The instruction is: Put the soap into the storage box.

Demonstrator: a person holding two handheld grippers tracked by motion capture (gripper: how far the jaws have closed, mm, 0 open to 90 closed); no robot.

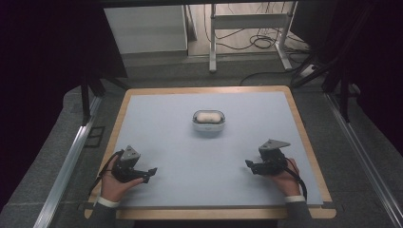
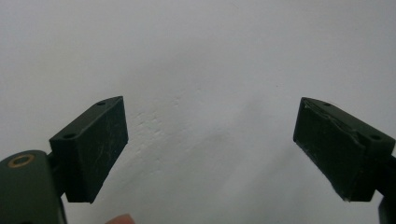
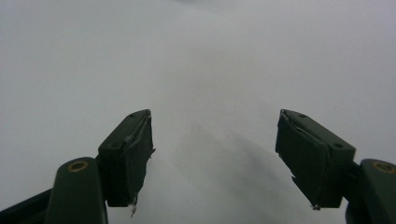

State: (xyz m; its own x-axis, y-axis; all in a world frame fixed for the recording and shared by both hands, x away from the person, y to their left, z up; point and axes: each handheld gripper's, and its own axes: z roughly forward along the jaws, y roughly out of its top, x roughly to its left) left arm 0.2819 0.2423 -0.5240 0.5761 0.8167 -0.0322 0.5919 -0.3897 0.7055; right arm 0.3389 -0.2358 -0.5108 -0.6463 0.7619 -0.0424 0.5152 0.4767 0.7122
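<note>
A small white rounded case (image 1: 208, 122) with a pale oval top rests on the light grey table top (image 1: 180, 142), a little beyond its middle. My left gripper (image 1: 151, 173) lies low at the front left in a person's hand, pointing right, well short of the case. Its black jaws stand wide apart over bare table, and the left gripper (image 2: 210, 144) holds nothing. My right gripper (image 1: 249, 166) sits at the front right in the other hand, pointing left. The right gripper (image 3: 215, 154) is open too, with only grey surface between its worn pads (image 3: 133, 154).
The grey top has a wooden border (image 1: 304, 137) and metal rails (image 1: 71, 161) along both sides. Beyond the far edge are a white cabinet (image 1: 147, 28), a metal frame (image 1: 247, 21) and loose cables (image 1: 259, 42) on the floor.
</note>
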